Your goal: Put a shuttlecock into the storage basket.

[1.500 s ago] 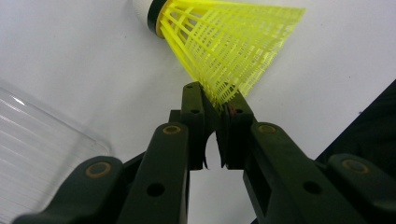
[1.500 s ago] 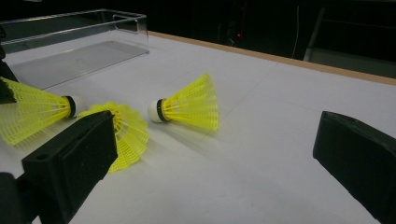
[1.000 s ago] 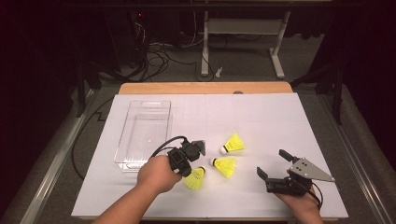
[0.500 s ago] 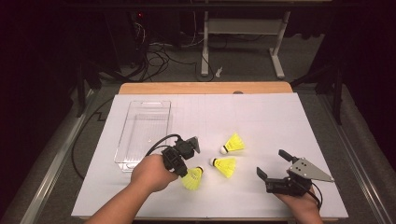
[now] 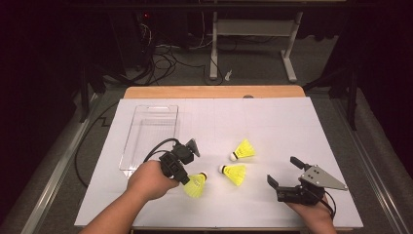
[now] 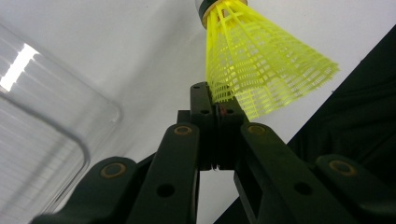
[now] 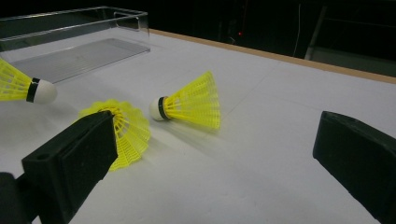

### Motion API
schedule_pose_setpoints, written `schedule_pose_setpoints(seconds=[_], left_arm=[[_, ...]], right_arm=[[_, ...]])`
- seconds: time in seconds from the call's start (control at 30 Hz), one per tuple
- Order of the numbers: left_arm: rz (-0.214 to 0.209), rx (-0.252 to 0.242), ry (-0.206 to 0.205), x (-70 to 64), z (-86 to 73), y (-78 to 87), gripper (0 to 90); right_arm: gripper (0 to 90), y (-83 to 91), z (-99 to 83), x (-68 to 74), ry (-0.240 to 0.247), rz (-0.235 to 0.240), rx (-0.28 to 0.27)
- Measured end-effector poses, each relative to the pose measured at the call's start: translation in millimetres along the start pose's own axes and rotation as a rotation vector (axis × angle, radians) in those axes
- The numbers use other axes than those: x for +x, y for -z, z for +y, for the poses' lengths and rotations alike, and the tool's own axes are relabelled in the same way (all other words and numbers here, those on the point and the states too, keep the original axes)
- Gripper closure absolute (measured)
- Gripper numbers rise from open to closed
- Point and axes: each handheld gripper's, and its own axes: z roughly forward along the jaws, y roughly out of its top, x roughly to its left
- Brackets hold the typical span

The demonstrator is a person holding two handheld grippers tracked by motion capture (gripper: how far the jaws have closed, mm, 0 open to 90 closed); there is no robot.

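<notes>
1. We see the left gripper [image 5: 187, 163] clamped on the skirt edge of one shuttlecock [image 5: 196, 184], jaws closed flat on the yellow mesh in the left gripper view.
2. That shuttlecock sits low at the near-left of the table [image 5: 292, 122], just right of the left hand [image 5: 151, 179].
3. Its long axis runs roughly left-right on the table: cork toward the right, skirt toward the hand.
4. The tray [image 5: 150, 135] lies just beyond and to the left of this gripper, so we judge the coming move goes forward-left, and the left hand is the nearer one.
5. The right gripper [image 5: 287, 176] rests near the front-right, jaws wide, holding nothing.
6. Two loose shuttlecocks [image 5: 234, 174] [image 5: 244, 150] lie between the grippers, corks pointing left.
</notes>
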Motion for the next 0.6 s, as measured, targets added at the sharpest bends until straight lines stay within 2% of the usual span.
schedule_pose_setpoints(seconds=[0.33, 0.6], left_arm=[[-0.024, -0.005, 0.025, 11.5, -13.0, 2.3, 88.9], [-0.027, -0.013, 0.032, 16.2, -22.1, 4.6, 88.9]], right_arm=[[0.3, 0.1, 0.3, 1.4, 0.001, 0.006, 0.0], [0.3, -0.3, 0.1, 1.2, 0.001, 0.005, 0.0]])
